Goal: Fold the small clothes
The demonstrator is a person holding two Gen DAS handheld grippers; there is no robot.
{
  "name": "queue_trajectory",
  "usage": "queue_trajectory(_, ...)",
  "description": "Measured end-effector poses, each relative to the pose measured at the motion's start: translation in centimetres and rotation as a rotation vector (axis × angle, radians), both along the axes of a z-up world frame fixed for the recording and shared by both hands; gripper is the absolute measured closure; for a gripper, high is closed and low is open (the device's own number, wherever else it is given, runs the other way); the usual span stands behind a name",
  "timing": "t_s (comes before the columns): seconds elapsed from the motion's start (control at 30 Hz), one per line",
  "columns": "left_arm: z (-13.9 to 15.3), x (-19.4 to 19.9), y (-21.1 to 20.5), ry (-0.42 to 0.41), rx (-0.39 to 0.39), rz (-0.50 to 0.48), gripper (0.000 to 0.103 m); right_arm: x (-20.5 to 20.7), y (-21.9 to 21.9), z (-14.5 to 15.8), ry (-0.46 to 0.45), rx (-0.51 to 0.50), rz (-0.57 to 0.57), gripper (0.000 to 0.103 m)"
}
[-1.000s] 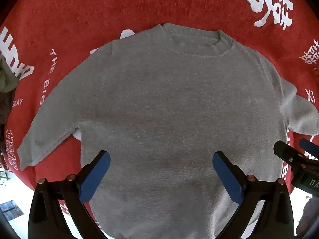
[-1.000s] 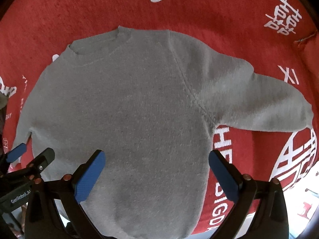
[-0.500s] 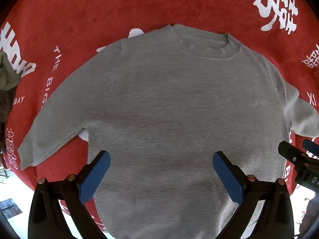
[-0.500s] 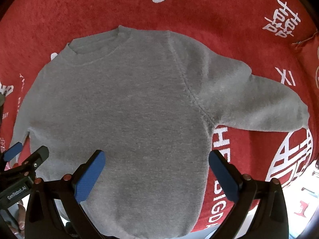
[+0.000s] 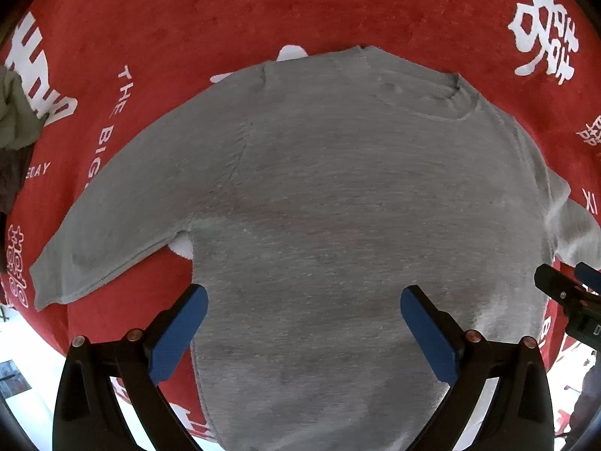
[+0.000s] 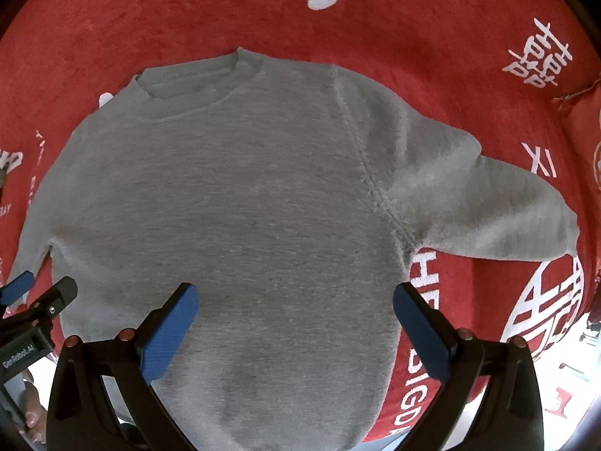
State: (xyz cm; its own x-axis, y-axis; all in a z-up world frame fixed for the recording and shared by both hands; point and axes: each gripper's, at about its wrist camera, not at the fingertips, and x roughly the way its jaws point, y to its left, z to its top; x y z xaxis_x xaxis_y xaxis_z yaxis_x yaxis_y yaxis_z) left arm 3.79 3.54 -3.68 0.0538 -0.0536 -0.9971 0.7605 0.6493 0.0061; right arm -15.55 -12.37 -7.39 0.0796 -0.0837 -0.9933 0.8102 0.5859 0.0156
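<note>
A small grey sweater point(image 5: 338, 206) lies flat and spread out on a red cloth point(image 5: 263, 11), collar at the far side and both sleeves out to the sides. My left gripper point(image 5: 304, 323) is open and empty above the lower body of the sweater, near its left side. My right gripper point(image 6: 295, 319) is open and empty above the lower right part of the same sweater point(image 6: 244, 206). The right sleeve point(image 6: 507, 210) stretches out to the right. The left sleeve point(image 5: 112, 233) stretches out to the left.
The red cloth carries white letters and characters point(image 5: 544, 26). A bundle of greenish and dark cloth point(image 5: 15, 127) lies at the far left edge. The cloth's front edge drops to a pale floor point(image 5: 22, 376). The other gripper shows at each view's side point(image 6: 33, 312).
Both grippers have moved a little nearer and lower over the sweater, so it fills more of each view. Both stay open and the sweater has not moved.
</note>
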Motion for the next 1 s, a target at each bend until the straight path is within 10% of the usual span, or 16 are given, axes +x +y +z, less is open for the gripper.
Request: queue_trajectory(1.0, -2.1, 8.7, 11.8, 0.142, -0.159, 0.369, 0.0, 7.6, 7.0, 0.2, -0.069, 0.017, 0.19, 0.0)
